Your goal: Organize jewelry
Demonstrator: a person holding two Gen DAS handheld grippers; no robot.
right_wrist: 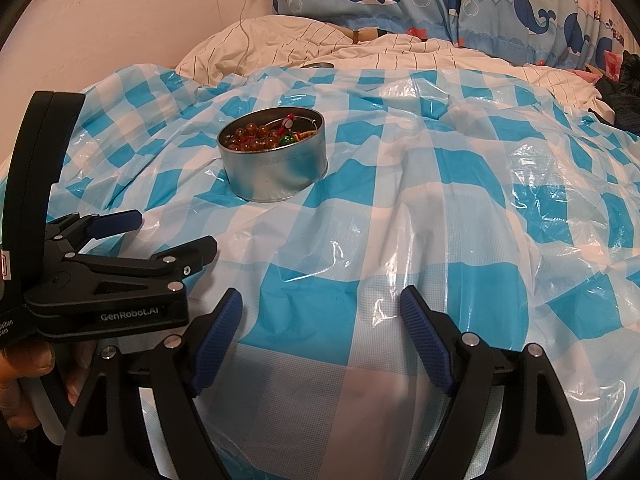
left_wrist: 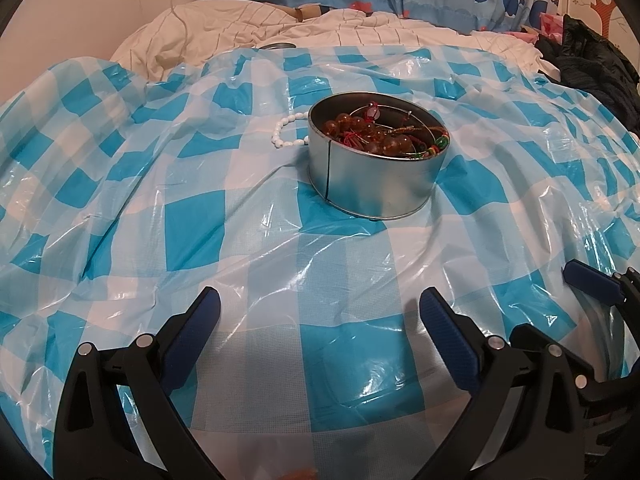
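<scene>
**White bead bracelet waits behind the tin, nearer to the left tongs**

The white bead bracelet [left_wrist: 286, 134] lies on the checked plastic sheet [left_wrist: 240, 216] that covers the bed, just beside the far-left wall of the metal tin [left_wrist: 372, 176] and seemingly touching it. From the left tongs [left_wrist: 320, 308] it is straight ahead and a little to the left, well apart. Only an arc of it shows; the rest goes behind the tin. In the right wrist view the tin hides it completely, so I judge the left hand has the better approach, going around the tin's left side.

The left tongs are apart and hold nothing. The right tongs [right_wrist: 322, 308] are also apart and empty, low over the sheet.

The bracelet is made of small glossy white oval beads in a loose curve. Inside the tin already lie amber beads [left_wrist: 360, 128], red cords and thin metal rings. The bracelet seems to be the last piece outside.
</scene>
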